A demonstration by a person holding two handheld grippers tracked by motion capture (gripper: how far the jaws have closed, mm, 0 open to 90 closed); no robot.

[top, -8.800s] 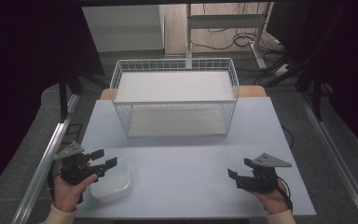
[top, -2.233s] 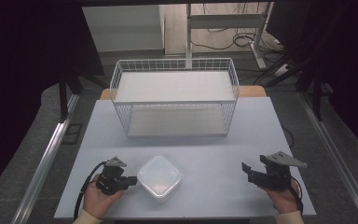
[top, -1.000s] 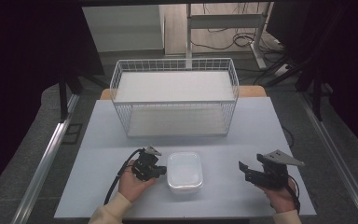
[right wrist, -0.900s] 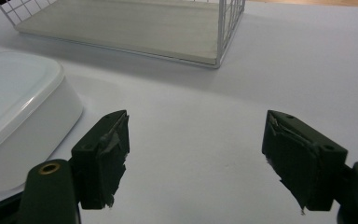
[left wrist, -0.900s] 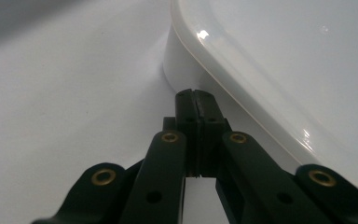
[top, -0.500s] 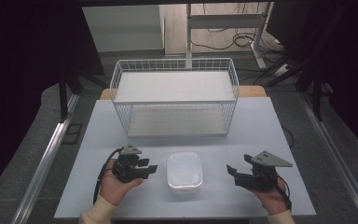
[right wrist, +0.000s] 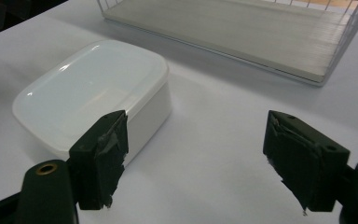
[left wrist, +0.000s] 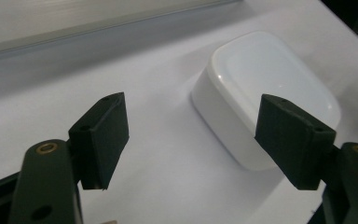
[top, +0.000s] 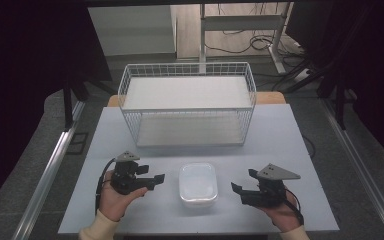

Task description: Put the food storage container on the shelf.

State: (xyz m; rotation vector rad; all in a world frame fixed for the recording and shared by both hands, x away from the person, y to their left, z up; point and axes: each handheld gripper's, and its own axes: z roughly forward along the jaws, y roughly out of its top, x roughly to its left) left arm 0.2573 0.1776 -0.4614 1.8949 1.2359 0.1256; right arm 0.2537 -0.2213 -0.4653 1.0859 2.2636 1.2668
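A: Where is the box [top: 198, 183] sitting?

B: It is lying on the table [top: 290, 145], near you, between your grippers, its long axis running near to far.

A: And my claws?

B: You are holding both spread and empty. The box is lying right of your left gripper [top: 152, 181] and left of your right gripper [top: 242, 189]; the right looks slightly nearer to it.

Bright, even overhead light on the table [top: 280, 135] (dark surroundings), soft shadows, slight close-up blur.
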